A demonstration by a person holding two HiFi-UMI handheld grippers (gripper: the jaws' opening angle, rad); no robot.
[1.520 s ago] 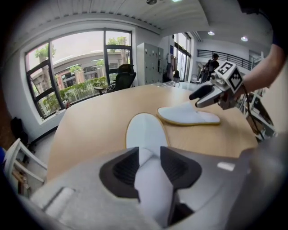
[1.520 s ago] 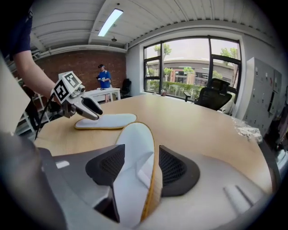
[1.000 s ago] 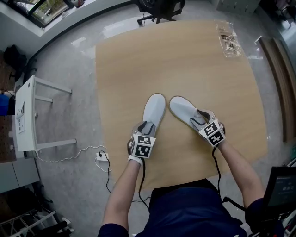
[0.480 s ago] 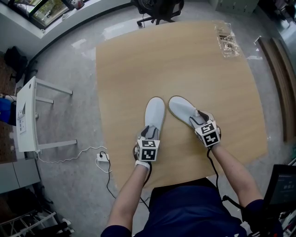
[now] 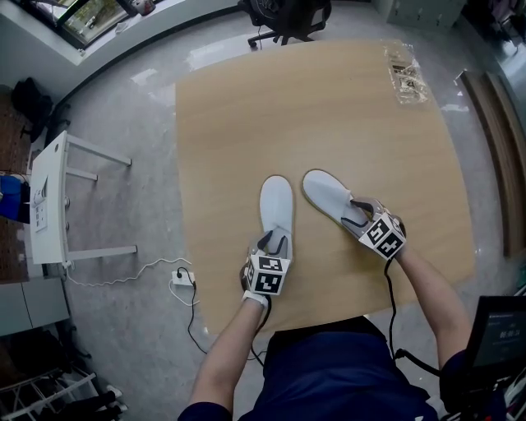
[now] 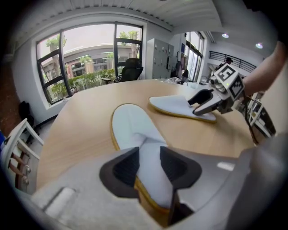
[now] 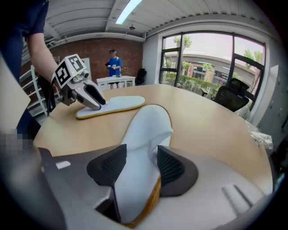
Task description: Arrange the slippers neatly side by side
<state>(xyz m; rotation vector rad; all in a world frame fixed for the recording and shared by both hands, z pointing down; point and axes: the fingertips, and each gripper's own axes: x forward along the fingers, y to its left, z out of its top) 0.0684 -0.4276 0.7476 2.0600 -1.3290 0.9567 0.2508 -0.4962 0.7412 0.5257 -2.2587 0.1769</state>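
Note:
Two pale grey slippers with tan edges lie sole-flat on the wooden table. The left slipper points straight away from me, and my left gripper is shut on its heel. The right slipper lies slanted, toe toward the left one, a small gap between them. My right gripper pinches its heel end, the fabric bunched between both pads, while the jaws are opening. Each gripper view shows the other slipper and the other gripper.
A clear plastic packet lies near the table's far right corner. On the floor at left stand a white side table and a power strip with cable. An office chair sits beyond the far edge.
My left gripper has pulled its slipper back toward me and turned it straighter. The right gripper and its slipper have shifted slightly to the right.

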